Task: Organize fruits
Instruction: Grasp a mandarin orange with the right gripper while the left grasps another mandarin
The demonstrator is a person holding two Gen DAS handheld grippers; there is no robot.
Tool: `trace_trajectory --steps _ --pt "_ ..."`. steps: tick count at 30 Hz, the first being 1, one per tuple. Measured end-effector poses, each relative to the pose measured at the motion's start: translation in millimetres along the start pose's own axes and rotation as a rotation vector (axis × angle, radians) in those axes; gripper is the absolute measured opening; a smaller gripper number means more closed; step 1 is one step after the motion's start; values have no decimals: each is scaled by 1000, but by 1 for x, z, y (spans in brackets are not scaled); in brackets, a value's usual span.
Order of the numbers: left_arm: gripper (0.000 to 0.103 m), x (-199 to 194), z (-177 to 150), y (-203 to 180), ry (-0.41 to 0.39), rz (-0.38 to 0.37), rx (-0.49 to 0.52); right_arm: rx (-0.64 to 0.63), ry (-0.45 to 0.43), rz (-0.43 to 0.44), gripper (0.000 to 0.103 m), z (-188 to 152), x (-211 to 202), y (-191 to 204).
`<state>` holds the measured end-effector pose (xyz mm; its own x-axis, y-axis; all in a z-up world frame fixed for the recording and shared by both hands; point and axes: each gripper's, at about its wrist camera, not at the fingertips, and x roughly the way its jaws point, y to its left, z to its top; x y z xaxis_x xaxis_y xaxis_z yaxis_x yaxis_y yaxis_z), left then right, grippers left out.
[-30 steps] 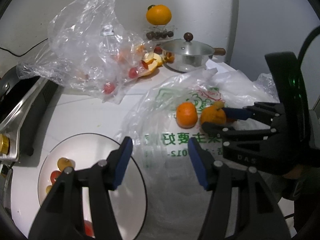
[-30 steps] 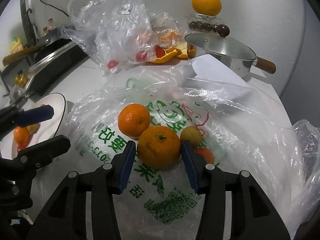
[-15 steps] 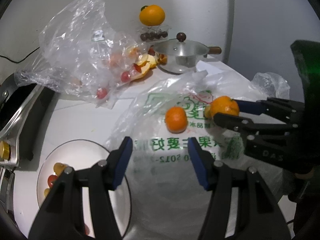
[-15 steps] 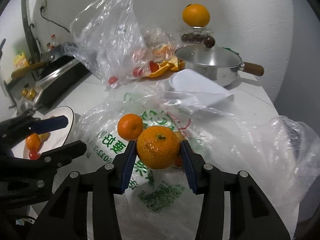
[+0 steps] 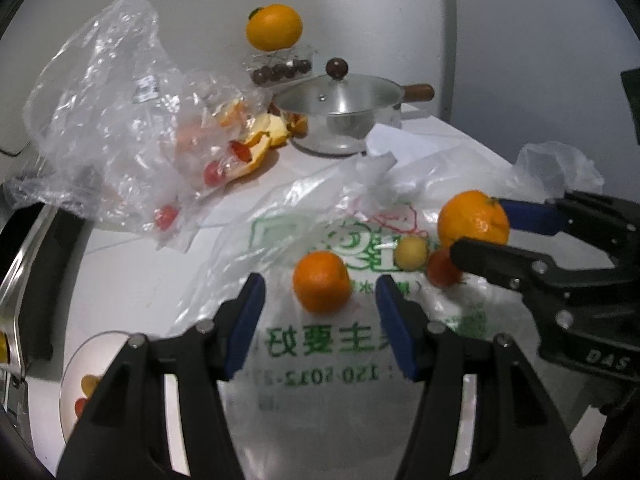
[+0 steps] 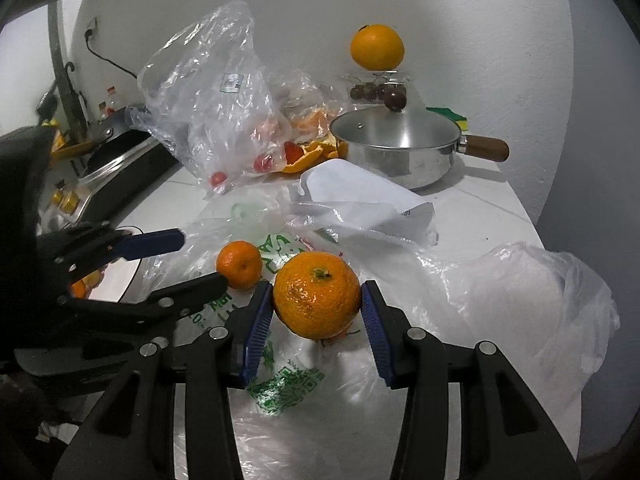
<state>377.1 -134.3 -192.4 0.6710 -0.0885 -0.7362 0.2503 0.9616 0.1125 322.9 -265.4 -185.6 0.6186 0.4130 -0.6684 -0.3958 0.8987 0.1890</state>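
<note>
My right gripper (image 6: 318, 310) is shut on a large orange (image 6: 317, 294) and holds it above the printed plastic bag (image 6: 288, 388); the orange also shows in the left wrist view (image 5: 473, 219). My left gripper (image 5: 320, 312) is open, its blue pads either side of a smaller orange (image 5: 321, 282) lying on the bag (image 5: 320, 364). That smaller orange shows in the right wrist view (image 6: 239, 264). A small yellow fruit (image 5: 410, 254) and a red one (image 5: 440, 268) lie beside it. A white plate (image 5: 86, 364) with small fruits sits at lower left.
A clear bag with tomatoes (image 5: 120, 120) and orange peel (image 5: 260, 140) lie at the back. A steel lidded pot (image 5: 340, 116) stands behind, with an orange on a clear box of dark fruit (image 5: 274, 28). A stove (image 6: 112, 168) is at left. A crumpled bag (image 6: 528, 300) lies right.
My right gripper has lifted the large orange clear of the bag. My left gripper has moved forward toward the smaller orange, which now lies between its pads.
</note>
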Motion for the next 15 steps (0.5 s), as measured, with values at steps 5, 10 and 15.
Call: trace_trajectory --steps 5,10,15 --pt "59 14 4 -2 21 6 5 14 -5 23 47 1 6 -10" --pt "58 29 6 -1 49 14 1 23 -4 32 47 2 10 -17" --pt "43 41 5 0 79 7 -5 15 4 45 47 1 13 -19"
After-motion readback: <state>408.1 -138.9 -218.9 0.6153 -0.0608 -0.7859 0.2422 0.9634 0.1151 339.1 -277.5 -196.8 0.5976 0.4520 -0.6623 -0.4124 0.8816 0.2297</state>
